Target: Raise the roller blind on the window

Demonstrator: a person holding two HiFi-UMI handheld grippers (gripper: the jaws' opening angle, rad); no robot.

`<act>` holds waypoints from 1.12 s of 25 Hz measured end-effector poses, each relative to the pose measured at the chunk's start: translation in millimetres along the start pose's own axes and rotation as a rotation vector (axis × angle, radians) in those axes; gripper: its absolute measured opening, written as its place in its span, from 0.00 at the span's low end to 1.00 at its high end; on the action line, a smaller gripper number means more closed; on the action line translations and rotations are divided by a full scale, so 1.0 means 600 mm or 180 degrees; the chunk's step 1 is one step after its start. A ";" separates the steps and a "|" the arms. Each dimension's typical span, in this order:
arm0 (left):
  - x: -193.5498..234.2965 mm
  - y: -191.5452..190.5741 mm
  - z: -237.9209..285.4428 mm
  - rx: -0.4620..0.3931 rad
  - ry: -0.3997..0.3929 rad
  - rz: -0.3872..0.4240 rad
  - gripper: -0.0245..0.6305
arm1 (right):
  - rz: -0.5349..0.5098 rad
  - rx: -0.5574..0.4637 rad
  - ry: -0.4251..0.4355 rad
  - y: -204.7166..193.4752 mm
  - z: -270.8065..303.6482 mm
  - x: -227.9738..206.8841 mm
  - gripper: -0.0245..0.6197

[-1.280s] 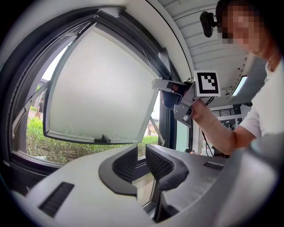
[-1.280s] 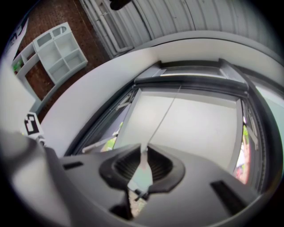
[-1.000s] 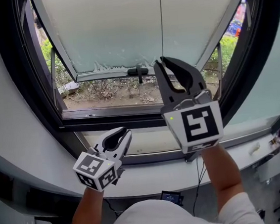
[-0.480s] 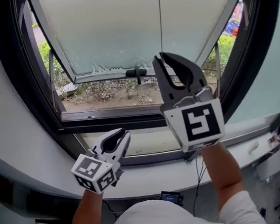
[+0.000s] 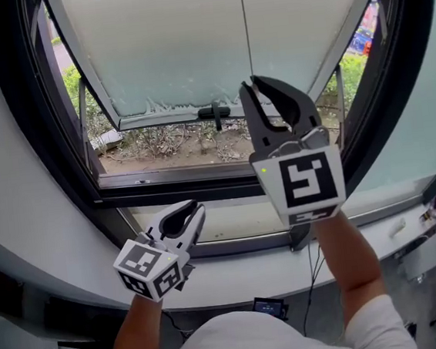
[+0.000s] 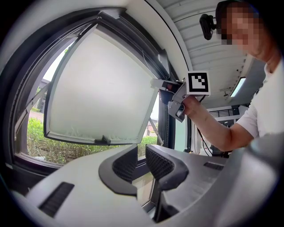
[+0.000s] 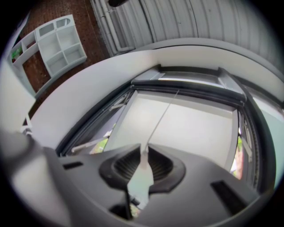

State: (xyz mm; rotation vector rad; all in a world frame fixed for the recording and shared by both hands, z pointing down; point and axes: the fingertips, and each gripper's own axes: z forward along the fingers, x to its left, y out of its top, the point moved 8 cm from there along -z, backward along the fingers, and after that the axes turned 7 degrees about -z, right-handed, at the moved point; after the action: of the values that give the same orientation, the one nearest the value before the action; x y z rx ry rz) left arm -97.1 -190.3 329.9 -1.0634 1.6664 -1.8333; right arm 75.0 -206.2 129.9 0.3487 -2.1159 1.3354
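Right claw (image 5: pixel 253 82): tips pressed together on the pull cord (image 5: pixel 245 27), pinching it just above centre in the head view. The right gripper view agrees, with the cord entering between the two tips at lower centre.

Cord runs straight up from the pinch to the top edge, in front of the roller blind (image 5: pixel 181 42). Blind fills the upper middle of the frame. Its bottom bar (image 5: pixel 158 119) hangs partway down the opening, left of the claw. Below the bar, a strip of uncovered pane shows shrubs and ground (image 5: pixel 176 145).

One dark tab (image 5: pixel 213 113) sits on the bar, just left of the claw tips. Claw body and its marker cube (image 5: pixel 306 184) cover the right end of the bar and part of the dark window frame (image 5: pixel 173 188).

Left claw (image 5: pixel 196 205): lower left, level with the white sill (image 5: pixel 237 280), well apart from cord and blind. Jaws stand a narrow slit apart, with nothing between them.

Count:
- claws 2, each with one marker cube
- cord 1
- blind 1
- tab 1
- metal stay arms (image 5: pixel 83 122) 2, one at each side of the opening

Thin cables (image 5: pixel 311 264) hang under the sill, lower right; number not readable. White shelf unit (image 7: pixel 57 44) at upper left of the right gripper view.
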 end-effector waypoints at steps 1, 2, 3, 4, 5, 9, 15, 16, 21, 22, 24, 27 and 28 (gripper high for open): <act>0.001 0.000 -0.002 0.0002 0.0003 -0.0001 0.15 | 0.0006 0.0004 -0.0006 -0.001 0.002 0.000 0.13; 0.002 0.000 -0.004 0.0001 0.0009 -0.0003 0.15 | 0.0019 0.0010 -0.0012 -0.002 0.005 -0.001 0.13; 0.003 0.000 -0.006 -0.0001 0.0016 -0.0005 0.15 | 0.0030 0.0022 -0.0014 -0.004 0.007 -0.001 0.13; 0.004 -0.001 -0.007 -0.0001 0.0025 -0.0007 0.15 | 0.0032 0.0043 -0.0010 -0.006 0.008 -0.001 0.13; 0.006 -0.001 -0.009 -0.0001 0.0034 -0.0009 0.15 | 0.0028 0.0070 -0.0001 -0.009 0.010 -0.001 0.13; 0.012 -0.002 -0.017 0.0007 0.0064 -0.0018 0.15 | 0.0041 0.0143 0.0029 -0.016 0.019 0.003 0.13; 0.019 -0.003 -0.025 0.0006 0.0081 -0.0030 0.15 | 0.0025 0.0156 0.0001 -0.014 0.025 0.002 0.13; 0.020 -0.002 -0.026 0.0006 0.0080 -0.0032 0.15 | 0.0017 0.0150 -0.0009 -0.012 0.025 0.002 0.13; 0.027 -0.001 -0.031 0.0001 0.0068 -0.0033 0.15 | -0.0005 0.0139 -0.0043 -0.007 0.027 0.004 0.13; 0.028 0.000 -0.032 0.0000 0.0065 -0.0030 0.15 | -0.0006 0.0140 -0.0049 -0.007 0.027 0.005 0.13; 0.030 0.001 -0.034 0.0003 0.0059 -0.0025 0.15 | -0.0004 0.0144 -0.0061 -0.007 0.028 0.007 0.13; 0.036 0.001 -0.037 0.0022 0.0055 -0.0022 0.15 | 0.0001 0.0157 -0.0065 -0.007 0.031 0.011 0.13; 0.038 0.001 -0.038 0.0026 0.0055 -0.0022 0.15 | 0.0004 0.0161 -0.0064 -0.008 0.032 0.013 0.13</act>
State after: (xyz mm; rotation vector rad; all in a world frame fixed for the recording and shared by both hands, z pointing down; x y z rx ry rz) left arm -128.6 -193.2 335.1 -1.0540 1.6655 -1.8572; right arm 64.4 -224.8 132.1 0.3833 -2.1019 1.3936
